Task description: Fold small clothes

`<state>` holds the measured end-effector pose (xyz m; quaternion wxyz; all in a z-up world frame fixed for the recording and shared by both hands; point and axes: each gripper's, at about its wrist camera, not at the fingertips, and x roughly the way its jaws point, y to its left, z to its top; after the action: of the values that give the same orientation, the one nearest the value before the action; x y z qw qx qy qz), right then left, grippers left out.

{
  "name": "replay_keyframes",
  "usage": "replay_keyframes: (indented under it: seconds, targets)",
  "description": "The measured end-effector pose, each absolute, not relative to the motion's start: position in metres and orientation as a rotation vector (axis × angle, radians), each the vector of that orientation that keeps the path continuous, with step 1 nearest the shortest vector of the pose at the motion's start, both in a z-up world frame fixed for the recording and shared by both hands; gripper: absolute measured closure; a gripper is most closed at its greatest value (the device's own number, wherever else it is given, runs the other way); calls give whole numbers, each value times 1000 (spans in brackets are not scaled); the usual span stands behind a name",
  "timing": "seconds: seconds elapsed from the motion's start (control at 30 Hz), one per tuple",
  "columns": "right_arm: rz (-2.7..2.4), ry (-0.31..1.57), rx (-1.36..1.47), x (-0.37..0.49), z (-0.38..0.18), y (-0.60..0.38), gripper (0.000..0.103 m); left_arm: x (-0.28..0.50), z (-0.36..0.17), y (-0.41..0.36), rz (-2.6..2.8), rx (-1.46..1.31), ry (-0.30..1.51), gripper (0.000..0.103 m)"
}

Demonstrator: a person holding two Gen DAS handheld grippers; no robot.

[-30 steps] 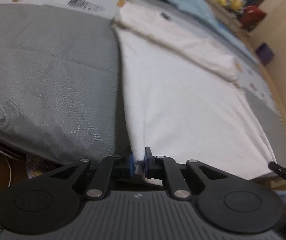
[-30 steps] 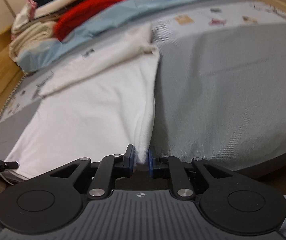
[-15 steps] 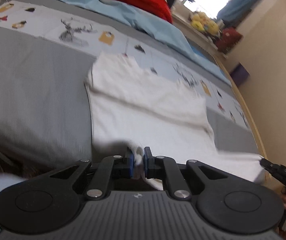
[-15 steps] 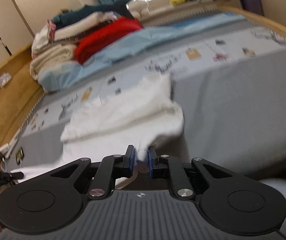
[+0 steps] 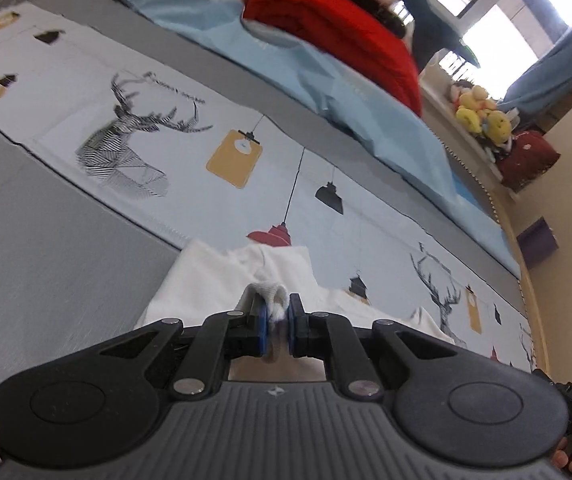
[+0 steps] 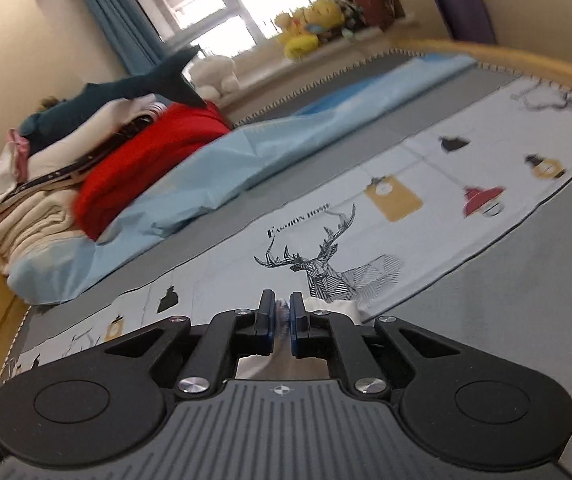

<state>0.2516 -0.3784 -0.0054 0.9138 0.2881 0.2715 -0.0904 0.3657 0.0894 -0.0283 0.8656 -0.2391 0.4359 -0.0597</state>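
A small white garment lies on the bed, seen low in the left wrist view just beyond the fingers. My left gripper is shut on a bunched white edge of it. My right gripper is shut on another white edge of the same garment; a little white cloth shows just right of its fingers. Most of the garment is hidden under both grippers.
The bed has a grey cover with a pale printed band of deer and lamps. A light blue sheet, a red folded blanket and a pile of clothes lie at the far side. Plush toys sit by the window.
Both grippers have moved forward across the bed with the garment's near edge held, carrying it over towards the far end. The wide white cloth seen earlier is now mostly out of view.
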Motion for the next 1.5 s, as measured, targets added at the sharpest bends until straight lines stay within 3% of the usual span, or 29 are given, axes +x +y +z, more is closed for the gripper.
replay_keyframes:
  seconds: [0.33, 0.37, 0.43, 0.47, 0.5, 0.57, 0.67, 0.8, 1.07, 1.43, 1.47, 1.5]
  targets:
    - [-231, 528, 568, 339, -33, -377, 96, 435, -61, 94, -56, -539, 888, 92]
    - [-250, 540, 550, 344, -40, -377, 96, 439, -67, 95, -57, -547, 893, 87]
    - [-273, 596, 531, 354, -59, -380, 91, 443, -79, 102, 13, -562, 911, 58]
    - [-279, 634, 541, 357, -66, -382, 83, 443, -81, 108, 52, -573, 905, 37]
    - [-275, 676, 558, 358, -72, -384, 77, 442, -81, 114, 85, -586, 887, 26]
    - [-254, 686, 584, 356, -72, -388, 65, 437, -75, 128, 115, -621, 839, 20]
    - [-244, 624, 570, 345, -58, -392, 59, 429, -64, 142, 82, -653, 811, 20]
    - [-236, 625, 490, 336, -48, -394, 58, 424, -63, 131, -17, -541, 865, 20]
    - [-179, 787, 436, 341, -80, -386, 59, 425, -82, 108, -115, -399, 945, 20]
    - [-171, 782, 419, 359, -100, -373, 59, 438, -100, 81, -182, -304, 973, 30]
    - [-170, 784, 414, 360, -103, -372, 59, 439, -104, 80, -178, -308, 979, 38]
    - [-170, 793, 414, 362, -106, -371, 59, 440, -109, 81, -174, -324, 986, 53]
